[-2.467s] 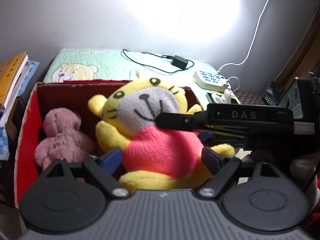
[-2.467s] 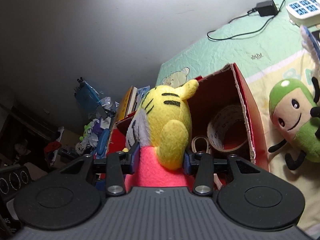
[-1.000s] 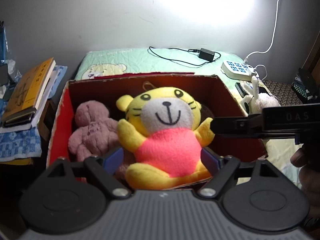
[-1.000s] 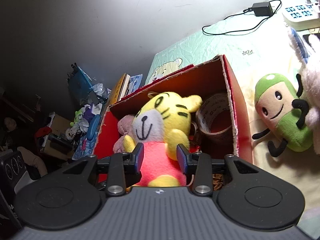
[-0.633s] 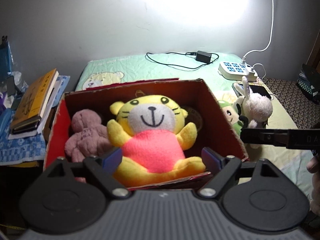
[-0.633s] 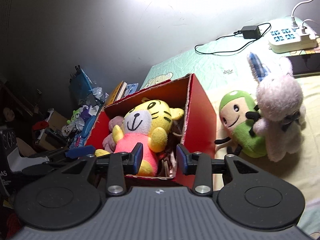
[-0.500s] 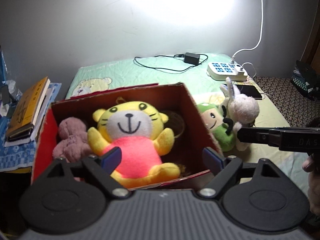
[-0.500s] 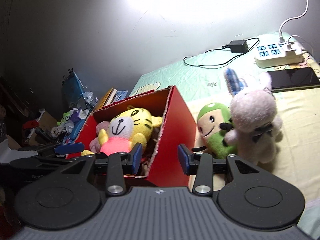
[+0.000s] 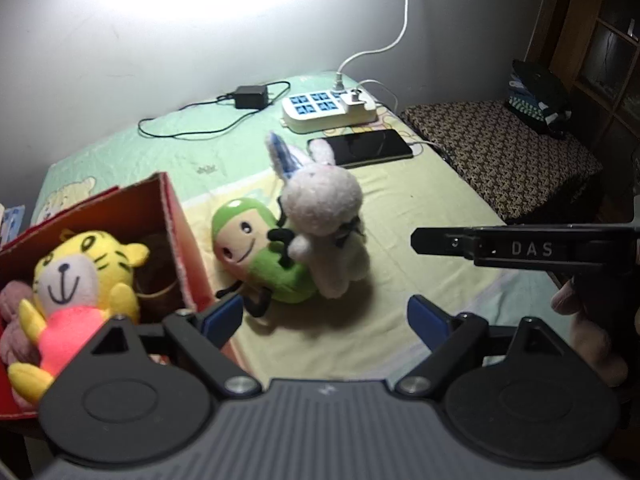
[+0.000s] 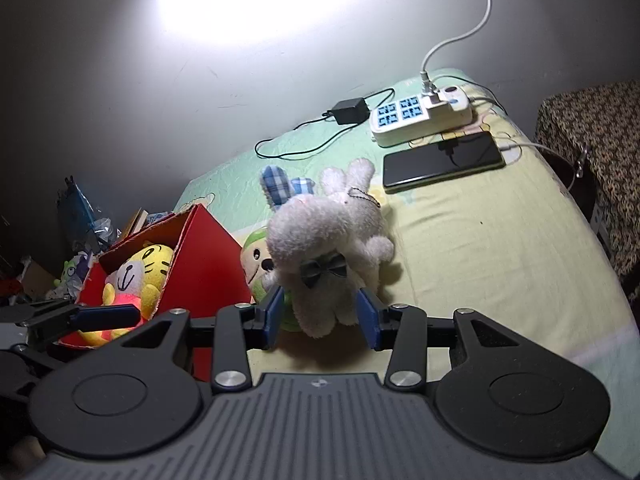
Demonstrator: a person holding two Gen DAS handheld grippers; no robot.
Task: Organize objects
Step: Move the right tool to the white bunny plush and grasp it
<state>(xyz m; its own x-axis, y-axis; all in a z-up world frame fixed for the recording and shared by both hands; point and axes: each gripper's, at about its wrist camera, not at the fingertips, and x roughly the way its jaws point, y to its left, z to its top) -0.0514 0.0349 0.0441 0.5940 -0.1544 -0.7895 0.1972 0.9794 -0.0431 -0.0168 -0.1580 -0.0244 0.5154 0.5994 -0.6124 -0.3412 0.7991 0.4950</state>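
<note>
Item one, far left: the red box (image 9: 176, 240) stood on the bed (image 9: 420, 216), with the yellow tiger toy (image 9: 80, 280) and a pink plush (image 9: 12, 296), cut off at the frame edge, already inside. Item two, just beside the box's right wall: the green doll (image 9: 256, 252) lay on the bed with the white rabbit (image 9: 324, 220) leaning against it, touching. Your left gripper (image 9: 324, 316) was spread and empty, its jaws lately widened. Your right gripper (image 10: 322, 316) hung spread around the rabbit's legs, jaws lately parting, the pads apparently not pressing. The step in hand looked like fetching the rabbit; you would next need to close on its body and carry it left into the box. Item three, right: a phone (image 9: 360, 148) and power strip (image 9: 328, 108). The box's floor stayed hidden.
</note>
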